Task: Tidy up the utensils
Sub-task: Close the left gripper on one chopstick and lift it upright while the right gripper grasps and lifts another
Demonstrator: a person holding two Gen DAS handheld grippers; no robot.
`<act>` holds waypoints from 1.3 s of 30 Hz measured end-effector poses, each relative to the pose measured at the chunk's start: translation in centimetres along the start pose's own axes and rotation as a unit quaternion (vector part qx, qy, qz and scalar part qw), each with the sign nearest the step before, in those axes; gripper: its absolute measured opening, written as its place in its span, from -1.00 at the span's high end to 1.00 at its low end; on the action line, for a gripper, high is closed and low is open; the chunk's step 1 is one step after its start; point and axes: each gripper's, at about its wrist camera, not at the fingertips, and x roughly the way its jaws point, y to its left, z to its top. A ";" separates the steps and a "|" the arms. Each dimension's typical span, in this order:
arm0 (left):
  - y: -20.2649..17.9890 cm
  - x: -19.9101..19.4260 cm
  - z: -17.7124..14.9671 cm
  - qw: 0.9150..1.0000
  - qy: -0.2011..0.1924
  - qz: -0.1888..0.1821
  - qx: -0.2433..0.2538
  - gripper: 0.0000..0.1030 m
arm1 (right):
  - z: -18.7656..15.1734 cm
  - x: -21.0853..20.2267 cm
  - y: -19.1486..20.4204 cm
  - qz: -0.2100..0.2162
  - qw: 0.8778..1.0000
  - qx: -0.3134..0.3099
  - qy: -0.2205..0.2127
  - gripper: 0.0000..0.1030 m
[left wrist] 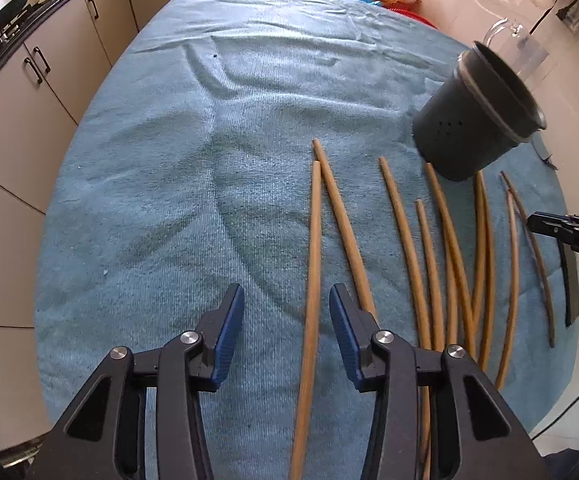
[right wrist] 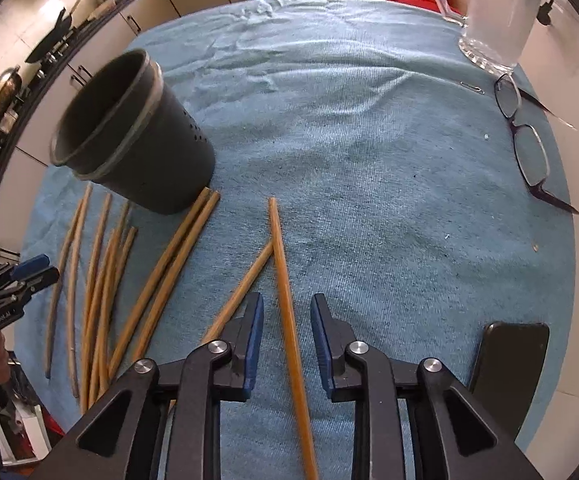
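Chopstick (left wrist: 312,264) ends are cut off at the lower edge—ten are counted; left gripper (left wrist: 287,334) and right gripper (right wrist: 287,340) are seen released, each straddling one—one holder (right wrist: 137,136).

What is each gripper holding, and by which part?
Nothing yet. The left gripper and right gripper each straddle a chopstick, pads not touching.

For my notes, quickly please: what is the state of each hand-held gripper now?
Left hand-held gripper: open, a chopstick between the jaws, not pressed.
Right hand-held gripper: open, straddling another chopstick, not pressed.
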 end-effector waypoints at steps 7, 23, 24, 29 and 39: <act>-0.6 0.8 1.2 1.000 -0.001 0.022 0.010 0.44 | 0.7 1.3 0.5 -0.009 1.000 -0.009 0.021 0.53; 0.5 -5.6 0.7 0.995 -0.085 -0.037 -0.033 0.88 | -2.1 -5.4 0.9 0.029 0.996 0.040 -0.078 0.86; 0.4 -6.3 0.6 0.994 -0.092 -0.039 -0.032 0.88 | -2.6 -6.4 0.9 0.033 0.994 0.042 -0.091 0.86; 0.0 -9.7 -0.3 0.989 -0.132 -0.054 -0.023 0.88 | -5.1 -11.0 1.0 0.054 0.985 0.061 -0.152 0.85; -0.3 -14.2 -1.9 0.984 -0.167 -0.066 -0.006 0.88 | -8.5 -14.8 2.9 0.052 0.972 0.084 -0.213 0.86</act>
